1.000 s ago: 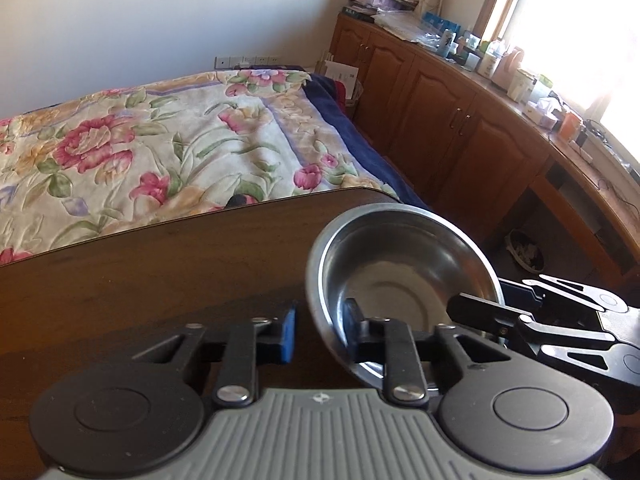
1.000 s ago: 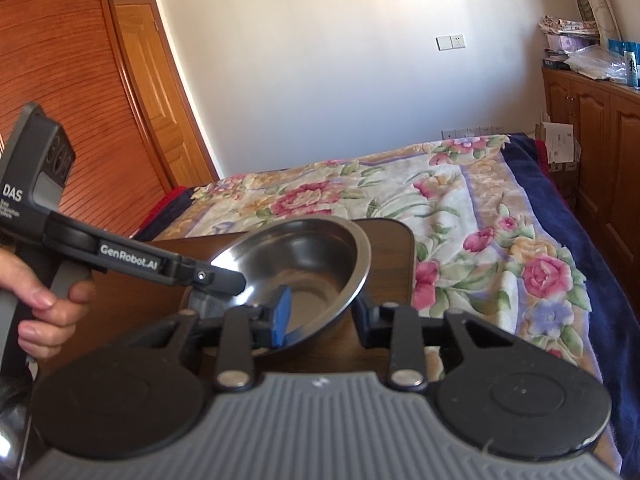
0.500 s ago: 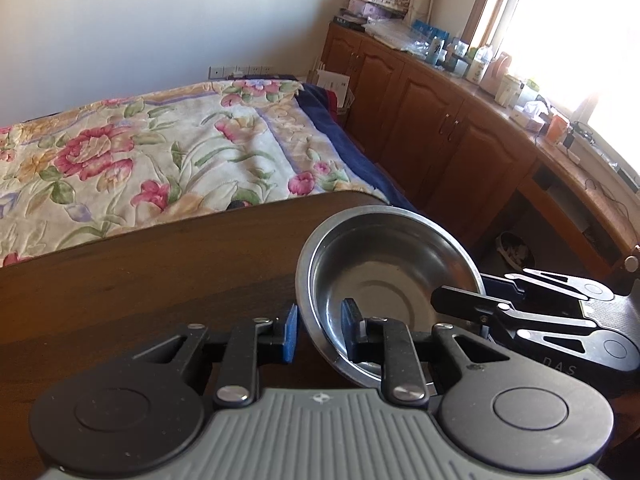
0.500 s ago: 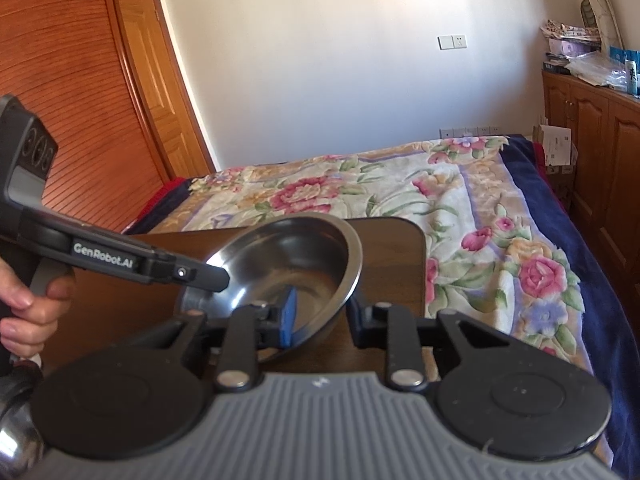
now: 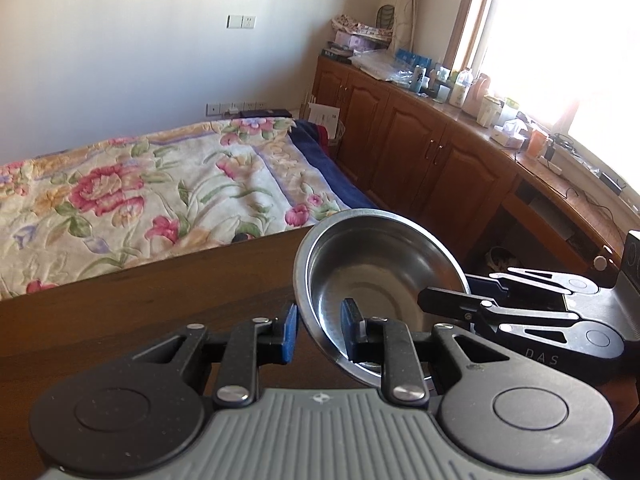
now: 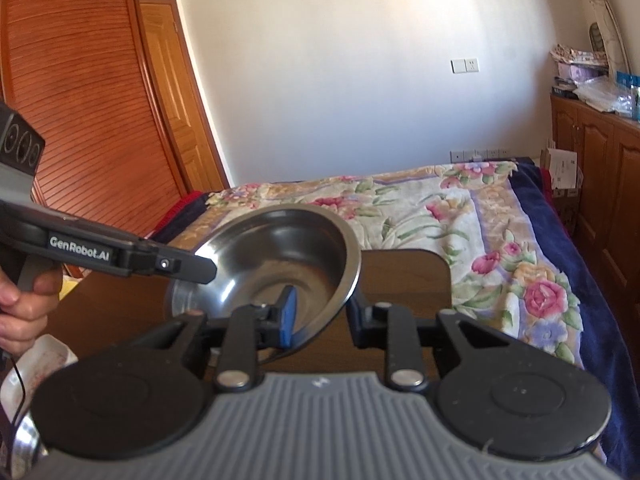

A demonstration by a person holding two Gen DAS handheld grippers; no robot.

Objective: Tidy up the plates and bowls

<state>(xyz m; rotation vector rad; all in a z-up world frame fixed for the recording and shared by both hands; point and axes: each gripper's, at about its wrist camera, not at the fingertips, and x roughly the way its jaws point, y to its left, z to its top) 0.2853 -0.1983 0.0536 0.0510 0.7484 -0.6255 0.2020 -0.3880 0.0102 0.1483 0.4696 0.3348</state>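
A stainless steel bowl (image 5: 376, 276) is held tilted above the dark wooden table (image 5: 160, 300). My left gripper (image 5: 318, 330) straddles its near-left rim, one finger outside and one inside. My right gripper (image 6: 322, 314) straddles the opposite rim of the same bowl (image 6: 280, 256), and it shows from the side in the left wrist view (image 5: 520, 312). Both grippers pinch the rim. The left gripper body shows at the left of the right wrist view (image 6: 120, 256), with the hand that holds it.
A bed with a floral blanket (image 5: 140, 192) lies beyond the table. Wooden cabinets (image 5: 420, 160) with bottles run along the right wall under a window. A white dish (image 6: 36, 364) and a metal rim (image 6: 24, 440) lie at the lower left of the right wrist view.
The bowl has risen off the table, held by both grippers, and both cameras have tilted upward. The left gripper's fingers have closed in on the rim.
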